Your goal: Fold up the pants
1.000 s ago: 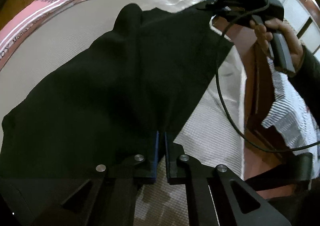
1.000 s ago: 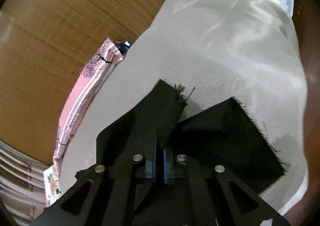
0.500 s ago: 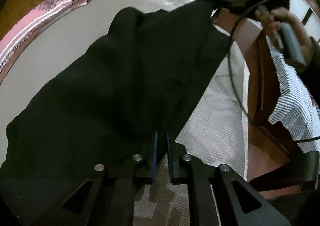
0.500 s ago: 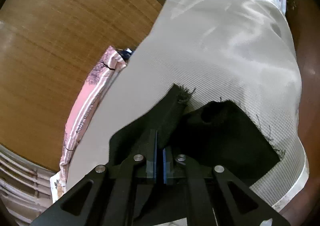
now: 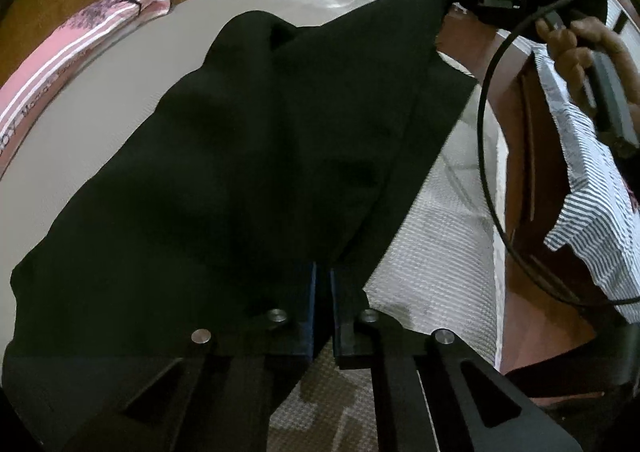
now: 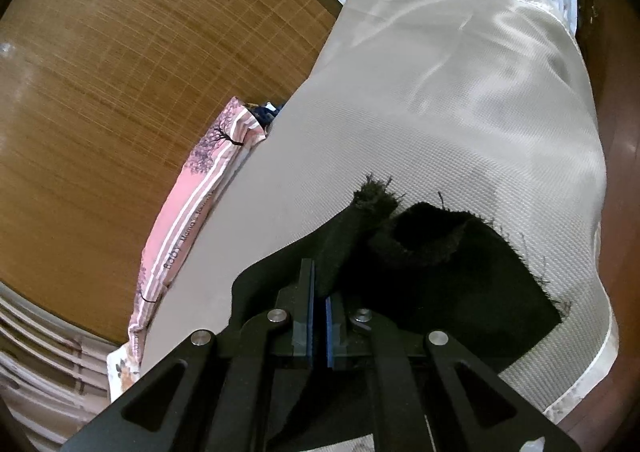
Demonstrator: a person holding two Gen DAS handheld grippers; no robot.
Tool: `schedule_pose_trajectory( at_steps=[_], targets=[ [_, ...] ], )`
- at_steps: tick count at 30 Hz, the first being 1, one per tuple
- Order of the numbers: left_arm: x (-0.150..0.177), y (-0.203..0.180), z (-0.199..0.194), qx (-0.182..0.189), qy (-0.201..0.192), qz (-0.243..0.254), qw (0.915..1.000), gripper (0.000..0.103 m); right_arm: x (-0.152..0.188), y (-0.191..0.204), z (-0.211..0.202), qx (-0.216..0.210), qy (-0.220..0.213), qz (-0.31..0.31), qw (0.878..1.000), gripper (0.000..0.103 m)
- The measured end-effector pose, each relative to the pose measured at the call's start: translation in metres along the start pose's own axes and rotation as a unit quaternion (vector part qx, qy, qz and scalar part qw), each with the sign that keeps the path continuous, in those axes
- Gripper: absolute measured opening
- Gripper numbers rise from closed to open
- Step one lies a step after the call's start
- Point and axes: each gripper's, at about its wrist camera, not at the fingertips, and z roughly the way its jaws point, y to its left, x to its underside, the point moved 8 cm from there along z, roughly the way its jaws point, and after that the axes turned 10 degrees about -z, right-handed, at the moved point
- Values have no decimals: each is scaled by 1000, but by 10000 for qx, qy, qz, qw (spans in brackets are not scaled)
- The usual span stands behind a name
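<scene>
Jaws of both grippers are pinching the black pants [image 5: 248, 156] over the beige bedcover [image 6: 460, 100].

Left gripper [image 5: 323, 284] and right gripper [image 6: 317, 292] are gripping opposite edges; the soft, limp cloth is sagging between, so hems look the best hold.

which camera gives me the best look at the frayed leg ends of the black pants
The right wrist view. The frayed leg ends lie ahead of the right gripper, loose threads standing out against the beige bedcover. The left wrist view shows the black pants only as a broad dark sheet; no frayed edge is visible there.
</scene>
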Motion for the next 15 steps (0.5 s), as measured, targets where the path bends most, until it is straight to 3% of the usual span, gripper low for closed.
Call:
schedule_pose_trajectory(
  at_steps=[6, 15],
  targets=[
    [2, -3, -9, 305, -28, 100, 9995, 6, 23, -31, -14, 109, -103, 335, 9993, 3],
    [7, -8, -2, 165, 83, 238, 9995, 6, 57, -82, -3, 254, 188, 1030, 9942, 9]
  ],
)
